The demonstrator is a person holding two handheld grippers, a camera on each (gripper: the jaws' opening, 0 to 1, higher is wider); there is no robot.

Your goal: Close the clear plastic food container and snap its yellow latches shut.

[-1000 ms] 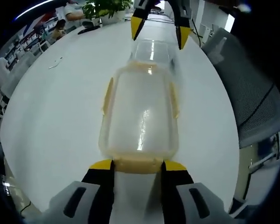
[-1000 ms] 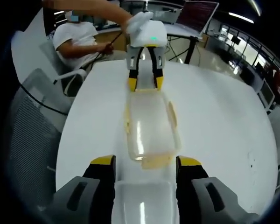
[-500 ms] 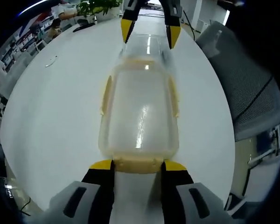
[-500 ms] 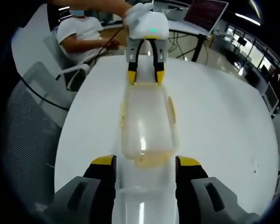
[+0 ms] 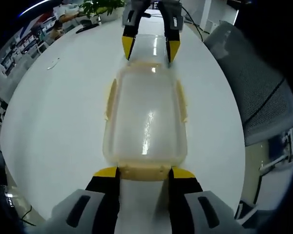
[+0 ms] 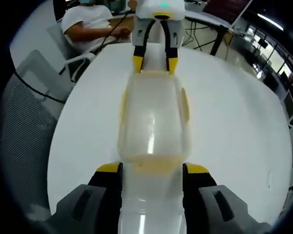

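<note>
In the left gripper view, your left gripper [image 5: 144, 171] sits at the near end of the container [image 5: 145, 119], its yellow-tipped jaws spread to either side of the near latch [image 5: 144, 171]. The jaws stand parted, about as wide as that latch; whether they press on it you cannot tell. The container lies lengthwise on the white table [image 5: 53, 112], lid on, with a yellow latch down the left side [image 5: 111, 99] and another down the right [image 5: 181, 100]. At its far end your right gripper [image 5: 148, 45] comes in from beyond, its two tips astride that end. A grey mesh chair [image 5: 256, 92] stands to the right of the table, and a potted plant [image 5: 105, 7] sits far off on the left.

In the right gripper view, your right gripper [image 6: 151, 168] stands with jaws apart at the container's [image 6: 153, 119] near end, one on each side of the yellow latch [image 6: 151, 168] there; contact cannot be told. Side latches show left [image 6: 123, 105] and right [image 6: 185, 103]. The left gripper [image 6: 155, 62] meets the far end, tips straddling it. Beyond, a seated person [image 6: 85, 27] in a white shirt is far left, and a mesh chair [image 6: 27, 112] stands left of the table [image 6: 234, 122].
</note>
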